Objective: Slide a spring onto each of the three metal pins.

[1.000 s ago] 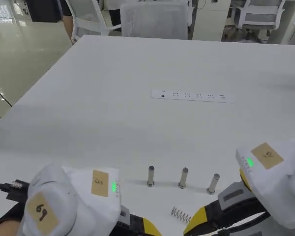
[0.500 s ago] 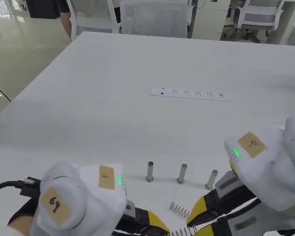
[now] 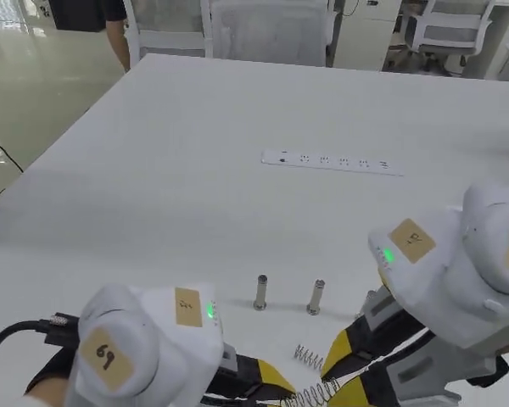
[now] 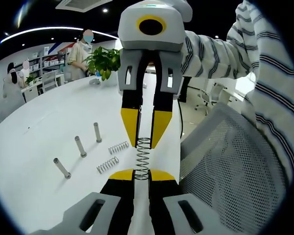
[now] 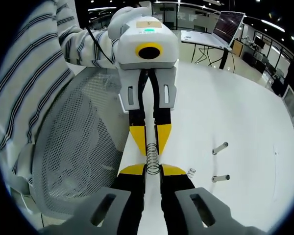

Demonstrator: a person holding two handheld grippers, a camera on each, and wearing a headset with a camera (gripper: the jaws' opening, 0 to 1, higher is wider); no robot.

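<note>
One spring (image 4: 143, 155) is stretched between my two grippers just above the white table (image 3: 178, 195). My left gripper (image 4: 143, 175) is shut on its near end. My right gripper (image 5: 153, 170) is shut on the other end, and the same spring (image 5: 152, 154) runs from it to the left gripper's yellow tips. In the head view both grippers meet at the bottom edge, left gripper (image 3: 276, 388) and right gripper (image 3: 343, 373). Three upright metal pins (image 4: 80, 146) stand in a row, all bare. Two loose springs (image 4: 112, 155) lie beside them.
A white power strip (image 3: 332, 163) lies flat at mid-table. Office chairs (image 3: 267, 34) stand along the far edge. A mesh chair (image 4: 225, 161) sits right beside the table's near edge. A person (image 4: 83, 51) stands by a potted plant (image 4: 105, 59) at the far end.
My right gripper has moved left and closed in on the left gripper, and the spring now spans both. It now covers the right-hand pin in the head view.
</note>
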